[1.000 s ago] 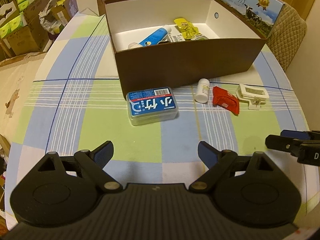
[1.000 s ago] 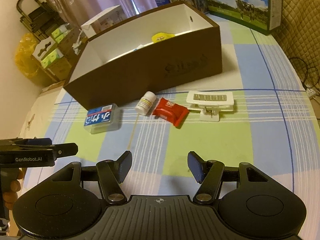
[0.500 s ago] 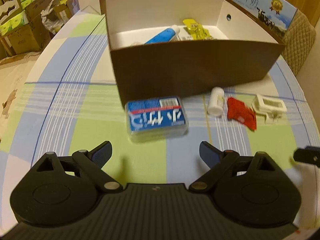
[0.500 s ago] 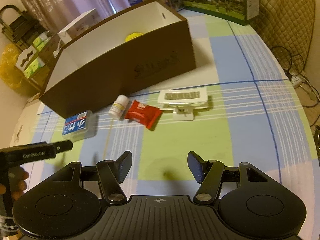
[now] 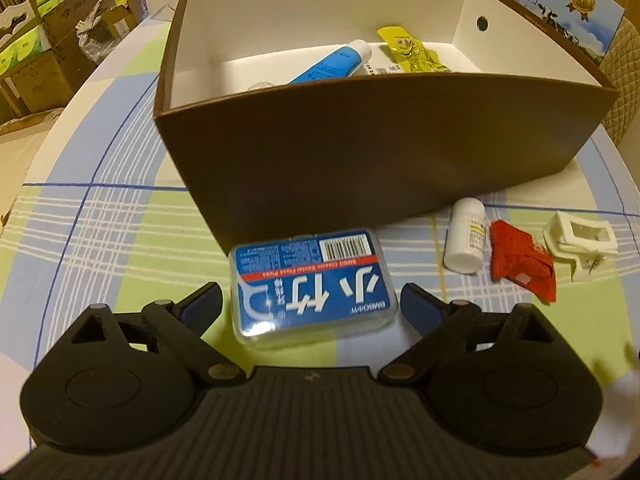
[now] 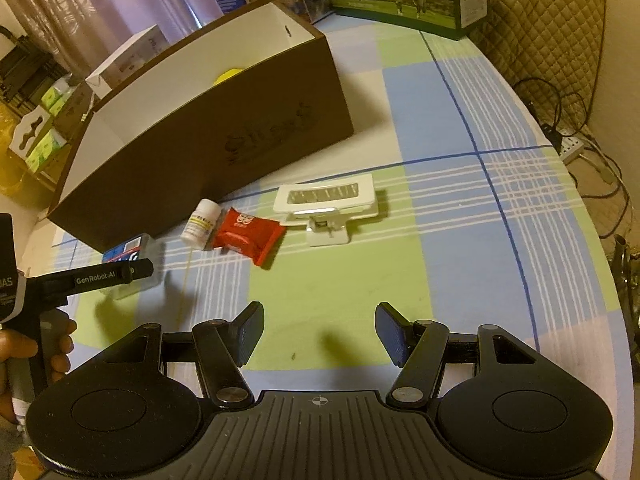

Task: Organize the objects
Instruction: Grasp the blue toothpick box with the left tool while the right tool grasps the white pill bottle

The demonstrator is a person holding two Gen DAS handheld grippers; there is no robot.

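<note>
Four things lie loose on the table [image 5: 100, 216] beside the brown box's [image 5: 360, 160] long front wall: a blue floss-pick case [image 5: 314, 284], a small white bottle [image 5: 466, 238], a red packet [image 5: 520, 264] and a white clip [image 5: 580, 240]. Over the last second the left gripper [image 5: 312, 304] has closed in on the case, which has gone from well ahead of the tongs to lying between them; they stand wide apart, one blue pad on each short end, neither visibly touching. The case lies flat, just in front of the box's near left corner. The right gripper [image 6: 320, 330] has meanwhile swung toward the table's right half and hovers over bare cloth, tongs spread and empty, the clip and packet ahead of it. Inside the box a blue tube [image 5: 332, 64] and a yellow sachet [image 5: 408, 48] already lie. The approach seems finished, so the left pads probably need only to squeeze the case before lifting it over the wall.
</note>
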